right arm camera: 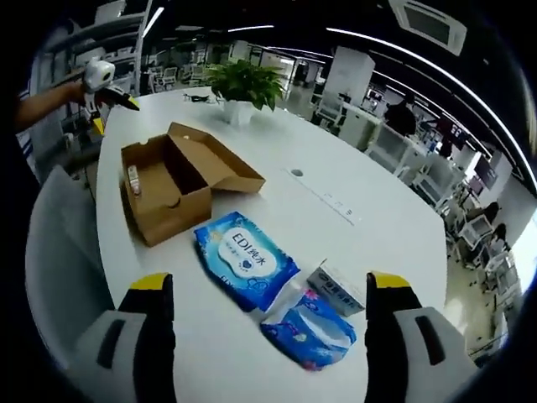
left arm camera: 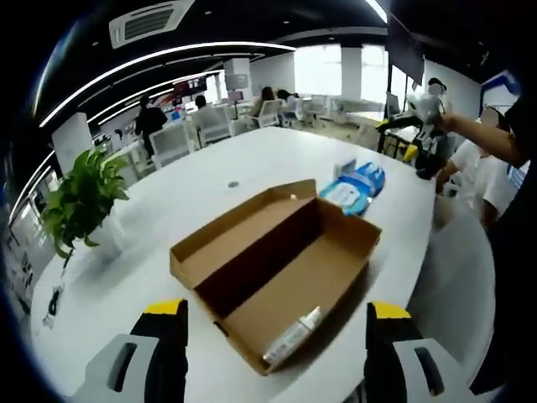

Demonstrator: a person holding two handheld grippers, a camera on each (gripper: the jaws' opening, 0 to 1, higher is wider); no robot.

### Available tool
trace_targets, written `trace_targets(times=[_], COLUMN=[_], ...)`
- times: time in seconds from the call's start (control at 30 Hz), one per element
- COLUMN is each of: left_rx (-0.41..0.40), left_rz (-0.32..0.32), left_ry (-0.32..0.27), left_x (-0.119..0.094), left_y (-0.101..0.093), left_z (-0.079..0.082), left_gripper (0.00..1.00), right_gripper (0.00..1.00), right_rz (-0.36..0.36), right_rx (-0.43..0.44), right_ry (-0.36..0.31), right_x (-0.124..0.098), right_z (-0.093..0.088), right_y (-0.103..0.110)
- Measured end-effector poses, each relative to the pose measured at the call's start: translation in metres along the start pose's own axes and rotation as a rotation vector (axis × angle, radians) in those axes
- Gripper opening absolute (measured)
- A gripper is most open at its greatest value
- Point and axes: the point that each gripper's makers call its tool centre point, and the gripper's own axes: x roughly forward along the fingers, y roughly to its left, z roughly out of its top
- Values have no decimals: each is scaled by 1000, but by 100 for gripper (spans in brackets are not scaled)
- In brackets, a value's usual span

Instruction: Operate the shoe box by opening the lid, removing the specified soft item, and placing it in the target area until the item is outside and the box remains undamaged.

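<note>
Shoe box is seen lid-open on the table, both claws apart and empty; blue wipes pack, at 12 o'clock between the right claw jaws, is judged light, squashy, slippery, best pinched mid-body.

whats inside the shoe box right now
The open shoe box holds one small white tube lying against a short end wall. The rest of its floor looks bare; the near wall hides part of the floor in the right gripper view.

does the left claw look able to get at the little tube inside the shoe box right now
Probably yes. The shoe box lies open with its lid folded back, and the small tube rests at the near end, just ahead of the open left claw. Nothing covers it; only the low near wall stands between.
</note>
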Motion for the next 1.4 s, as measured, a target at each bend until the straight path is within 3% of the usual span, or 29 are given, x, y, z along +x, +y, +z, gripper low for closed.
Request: trace_targets(times=[0.2, 0.57, 0.87, 1.17, 1.4], left_rx=[42, 133, 249, 318, 380], left_rz=[-41, -129, -206, -260, -325], left_ry=[26, 134, 291, 368, 490], left_x=[7, 25, 46, 65, 75], left_y=[-5, -3, -1, 3, 2], left_z=[6, 4, -17, -26, -43], left_gripper=[86, 79, 78, 76, 74], right_gripper=[95, 96, 96, 96, 96], right_rz=[2, 3, 0, 1, 0], right_rx=[24, 63, 116, 144, 152], right_ry=[-20, -63, -77, -68, -61], right_x=[-4, -13, -20, -23, -25], right_z=[1, 5, 0, -12, -15], right_y=[13, 30, 52, 74, 86])
